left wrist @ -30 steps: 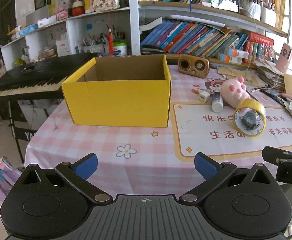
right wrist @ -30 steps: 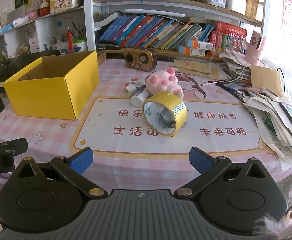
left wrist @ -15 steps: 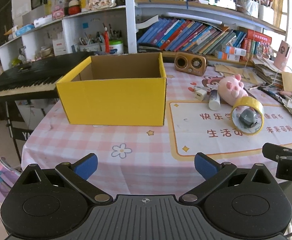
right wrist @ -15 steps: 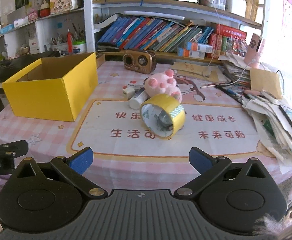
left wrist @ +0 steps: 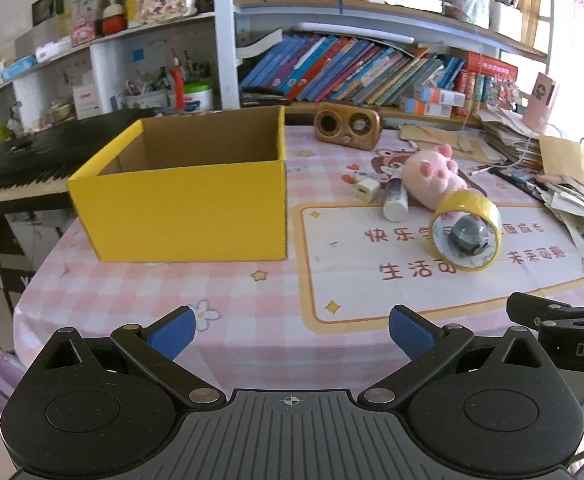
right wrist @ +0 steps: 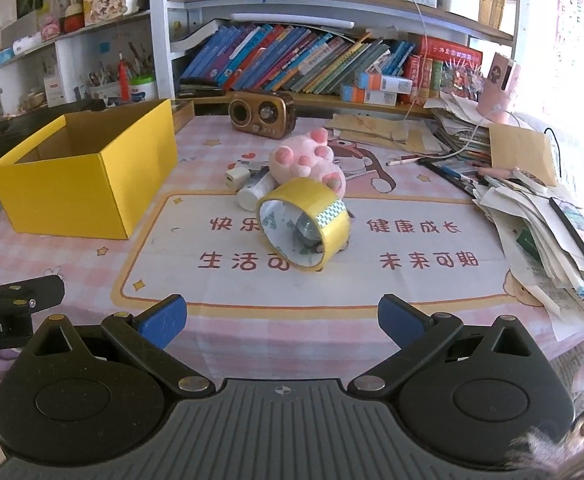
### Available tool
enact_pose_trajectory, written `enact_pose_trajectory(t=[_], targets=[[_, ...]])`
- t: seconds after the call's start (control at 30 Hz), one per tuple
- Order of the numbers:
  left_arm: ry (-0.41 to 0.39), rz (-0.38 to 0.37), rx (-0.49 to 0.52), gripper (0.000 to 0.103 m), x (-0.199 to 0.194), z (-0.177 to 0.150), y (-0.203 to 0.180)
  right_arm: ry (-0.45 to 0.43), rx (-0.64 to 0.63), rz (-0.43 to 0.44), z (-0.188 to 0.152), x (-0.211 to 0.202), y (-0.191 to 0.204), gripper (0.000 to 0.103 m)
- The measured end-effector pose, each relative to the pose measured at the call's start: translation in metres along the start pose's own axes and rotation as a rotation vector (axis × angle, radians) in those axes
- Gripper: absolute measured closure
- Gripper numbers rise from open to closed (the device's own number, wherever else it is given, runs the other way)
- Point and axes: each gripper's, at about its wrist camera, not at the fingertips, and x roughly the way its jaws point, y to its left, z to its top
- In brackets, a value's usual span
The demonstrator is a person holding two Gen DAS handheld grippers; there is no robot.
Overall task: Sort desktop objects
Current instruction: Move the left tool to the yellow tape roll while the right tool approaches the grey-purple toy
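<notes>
An open yellow cardboard box [left wrist: 184, 208] [right wrist: 80, 184] stands empty on the left of the pink checked table. Right of it lie a yellow tape roll [left wrist: 466, 234] [right wrist: 304, 228] on its edge with a grey object inside, a pink plush toy [left wrist: 434, 178] [right wrist: 308, 160], a white tube [left wrist: 395, 200] [right wrist: 254, 192] and a small white cube charger [left wrist: 366, 189] [right wrist: 237, 177]. My left gripper [left wrist: 290, 330] is open near the table's front edge, facing the box. Also at the front, my right gripper [right wrist: 282, 320] is open and faces the tape roll. Both hold nothing.
A brown retro radio [left wrist: 348, 126] [right wrist: 262, 114] sits at the back of the table. Loose papers and pens [right wrist: 548, 216] pile along the right edge. A black keyboard [left wrist: 20, 164] stands left of the table, with shelves of books [left wrist: 352, 68] behind.
Both grippers have drifted slightly back and right, so the box and the tape roll sit a little farther away. Nothing on the table has moved.
</notes>
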Motion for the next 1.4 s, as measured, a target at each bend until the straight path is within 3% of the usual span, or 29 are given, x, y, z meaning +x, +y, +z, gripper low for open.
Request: enact_pose_trajectory(t=[0.73,1.4], targets=[[0.023,-0.156,0.074,0.000,0.035,0.021,-0.045,0.033,0.021,-0.019,0.017,0.028,-0.036,0.002],[0.070,-0.242,0.051,0.000,0.087,0.048,-0.087,0.032,0.028,-0.074,0.047,0.064,-0.087,0.002]])
